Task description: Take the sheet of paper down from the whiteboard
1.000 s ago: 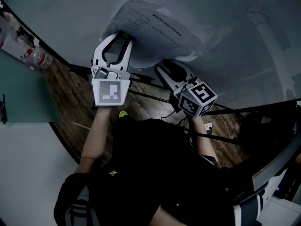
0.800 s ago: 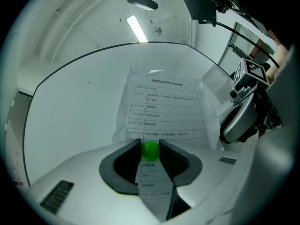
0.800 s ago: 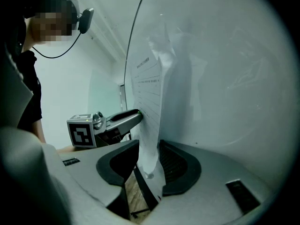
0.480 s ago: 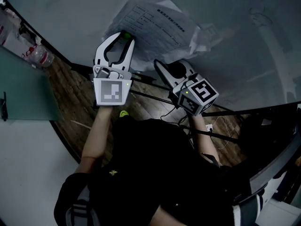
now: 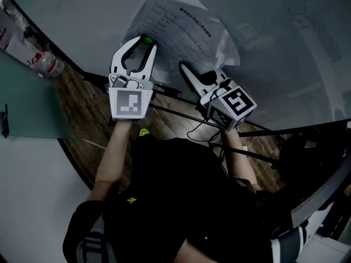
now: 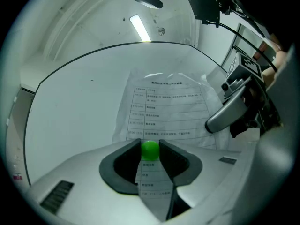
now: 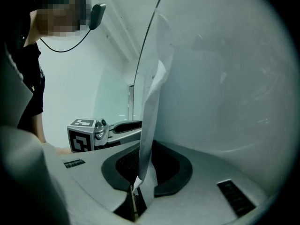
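Note:
A printed sheet of paper (image 5: pixel 175 26) hangs on the whiteboard (image 5: pixel 274 26). A small green magnet (image 5: pixel 146 39) sits on the sheet's lower left part. My left gripper (image 5: pixel 143 40) is shut on that magnet (image 6: pixel 150 149), with the paper (image 6: pixel 168 107) behind it. My right gripper (image 5: pixel 192 69) is at the sheet's lower right edge, which has lifted off the board. That edge (image 7: pixel 152 102) runs down between the right gripper's (image 7: pixel 147 146) jaws. These jaws have just been closing. The sheet covers the tips, and I see no pad pressing it flat.
The whiteboard's stand legs and cables (image 5: pixel 175 111) cross the wooden floor (image 5: pixel 88 114) below the grippers. A plastic bottle (image 5: pixel 46 64) and a green surface (image 5: pixel 27 103) lie to the left. A chair (image 5: pixel 318 201) stands at the lower right.
The right gripper has risen to the paper's lower right edge and its jaws have narrowed. The sheet's lower right corner has folded up off the board. The left gripper has stayed put.

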The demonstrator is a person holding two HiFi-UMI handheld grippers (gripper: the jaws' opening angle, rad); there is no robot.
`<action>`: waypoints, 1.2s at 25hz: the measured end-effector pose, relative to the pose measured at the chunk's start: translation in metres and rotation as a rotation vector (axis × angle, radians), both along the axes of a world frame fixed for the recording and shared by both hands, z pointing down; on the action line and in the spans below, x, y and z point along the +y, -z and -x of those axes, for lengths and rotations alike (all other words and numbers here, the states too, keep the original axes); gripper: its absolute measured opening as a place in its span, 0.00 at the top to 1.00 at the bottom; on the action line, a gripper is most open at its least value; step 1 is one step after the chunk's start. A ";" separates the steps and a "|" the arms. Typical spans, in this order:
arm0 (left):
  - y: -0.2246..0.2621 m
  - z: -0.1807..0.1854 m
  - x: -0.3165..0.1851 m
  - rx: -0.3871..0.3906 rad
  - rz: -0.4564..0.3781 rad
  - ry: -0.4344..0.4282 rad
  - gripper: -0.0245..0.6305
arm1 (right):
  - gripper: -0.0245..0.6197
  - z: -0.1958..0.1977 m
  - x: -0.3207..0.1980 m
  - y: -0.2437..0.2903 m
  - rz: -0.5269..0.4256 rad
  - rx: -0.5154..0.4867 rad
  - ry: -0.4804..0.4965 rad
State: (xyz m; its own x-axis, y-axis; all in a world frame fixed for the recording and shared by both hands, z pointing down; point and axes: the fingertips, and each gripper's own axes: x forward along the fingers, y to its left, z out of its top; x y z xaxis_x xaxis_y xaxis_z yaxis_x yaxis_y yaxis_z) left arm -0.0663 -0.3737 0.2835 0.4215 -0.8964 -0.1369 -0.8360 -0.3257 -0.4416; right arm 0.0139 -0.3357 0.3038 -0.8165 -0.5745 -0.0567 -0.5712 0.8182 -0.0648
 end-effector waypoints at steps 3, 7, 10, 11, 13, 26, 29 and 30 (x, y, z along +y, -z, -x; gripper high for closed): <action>0.000 0.000 0.000 0.008 0.002 0.000 0.74 | 0.92 -0.002 -0.002 0.000 -0.007 0.014 -0.019; 0.000 -0.001 0.000 0.014 0.003 0.003 0.74 | 0.92 -0.002 -0.002 0.000 -0.019 0.038 -0.022; 0.000 -0.001 -0.001 0.020 0.006 0.002 0.74 | 0.92 -0.001 -0.001 0.002 -0.041 0.062 -0.025; 0.000 -0.001 -0.001 0.022 0.006 0.000 0.74 | 0.92 -0.001 -0.001 0.002 -0.052 0.072 -0.030; 0.000 -0.001 -0.001 0.028 0.009 -0.006 0.74 | 0.92 -0.001 0.000 0.002 -0.075 0.096 -0.041; -0.003 -0.017 0.020 0.033 0.010 -0.016 0.75 | 0.93 -0.016 0.024 -0.001 -0.100 0.093 -0.039; -0.005 -0.016 0.021 0.031 0.014 -0.023 0.75 | 0.93 -0.016 0.021 -0.003 -0.079 0.074 -0.045; -0.007 -0.015 0.021 0.032 0.019 -0.023 0.75 | 0.93 -0.016 0.021 -0.004 -0.074 0.070 -0.045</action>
